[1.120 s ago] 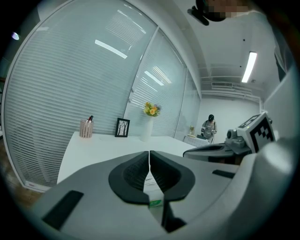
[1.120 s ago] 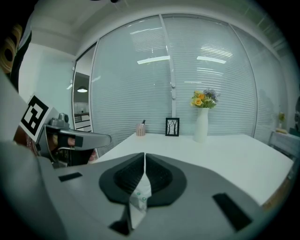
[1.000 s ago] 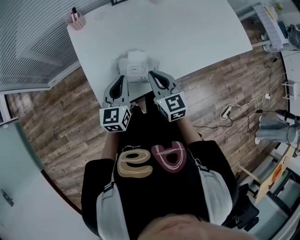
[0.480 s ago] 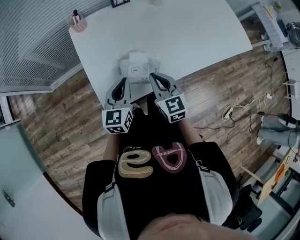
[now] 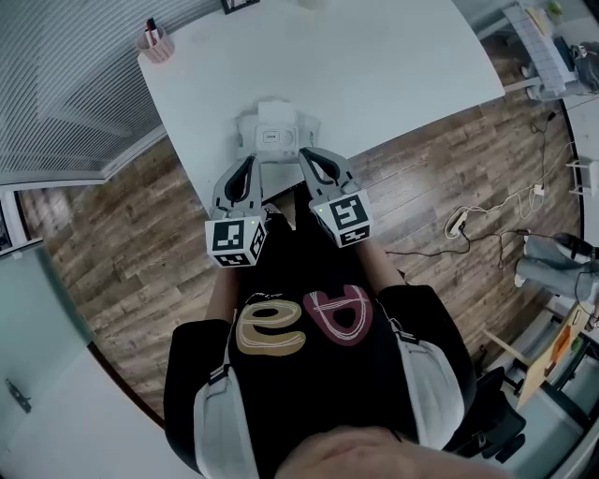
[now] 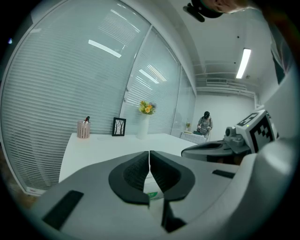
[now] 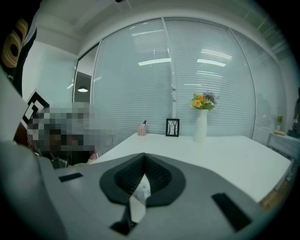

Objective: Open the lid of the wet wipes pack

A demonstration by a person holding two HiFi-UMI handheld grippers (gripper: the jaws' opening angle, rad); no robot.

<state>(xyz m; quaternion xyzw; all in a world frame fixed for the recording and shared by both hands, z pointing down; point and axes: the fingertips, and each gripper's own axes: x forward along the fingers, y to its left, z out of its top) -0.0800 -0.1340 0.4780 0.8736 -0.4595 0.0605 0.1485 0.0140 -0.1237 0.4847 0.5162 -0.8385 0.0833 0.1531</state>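
Observation:
The white wet wipes pack [image 5: 274, 137] lies near the front edge of the white table [image 5: 374, 75], its lid flat on top. My left gripper [image 5: 247, 161] sits at the pack's near left corner and my right gripper [image 5: 305, 152] at its near right corner. Both point forward over the table edge. In the left gripper view the jaws [image 6: 149, 159] meet at their tips, and a piece of the pack [image 6: 152, 194] shows below them. The right gripper [image 7: 143, 161] is shut as well, with the pack [image 7: 139, 193] showing under its pads. Whether either gripper touches the pack is hidden.
A pink pen cup [image 5: 155, 42] stands at the table's far left corner, and a small picture frame [image 5: 241, 5] at its far edge. A white vase with flowers [image 7: 200, 124] stands beside the frame. Blinds line the windows. Cables lie on the wooden floor [image 5: 468, 220] to the right.

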